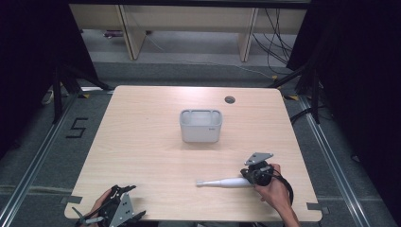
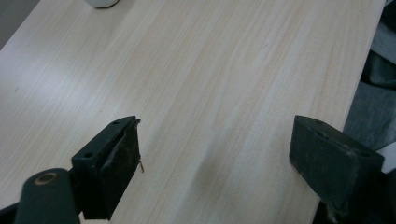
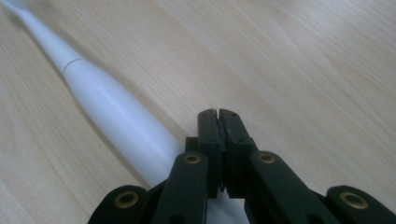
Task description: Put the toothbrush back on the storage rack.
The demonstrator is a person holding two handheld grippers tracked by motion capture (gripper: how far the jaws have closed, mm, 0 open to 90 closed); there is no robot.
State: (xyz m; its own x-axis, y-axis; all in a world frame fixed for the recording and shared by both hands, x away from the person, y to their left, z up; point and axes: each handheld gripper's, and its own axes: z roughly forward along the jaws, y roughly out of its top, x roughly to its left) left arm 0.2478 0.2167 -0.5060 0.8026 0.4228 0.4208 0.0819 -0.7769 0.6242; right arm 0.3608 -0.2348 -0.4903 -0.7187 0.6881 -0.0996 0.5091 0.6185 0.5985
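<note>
High view frames a pale wooden table (image 1: pixel 142 156) with a white, rounded-rectangular plastic bin (image 1: pixel 201 126) standing upright near its middle, open side up. Toward the near right part of the table lies a long white tapered plastic handle, like that of an electric toothbrush (image 1: pixel 222 182), resting flat on the wood with its thin end pointing to the left and its thick end at the right gripper (image 1: pixel 257 174). That black two-jaw tool sits in the person's right hand (image 1: pixel 274 189), with its grey three-cornered plate on top. Right gripper view looks along its jaws, which are pressed together with no gap between the pads; the white handle (image 3: pixel 116 116) runs just beside them on their left and passes under the gripper body, so the jaws are closed on nothing, and whether the body touches the handle cannot be told. At the near left corner of the table, the left gripper (image 1: pixel 116 208) is held in the person's left hand (image 1: pixel 97 208), well apart from the handle and the bin. Left gripper view shows its two black jaws spread wide over bare wood (image 2: pixel 224 93), with nothing between them, and the bottom of the white bin (image 2: pixel 102 3) at the top edge.
</note>
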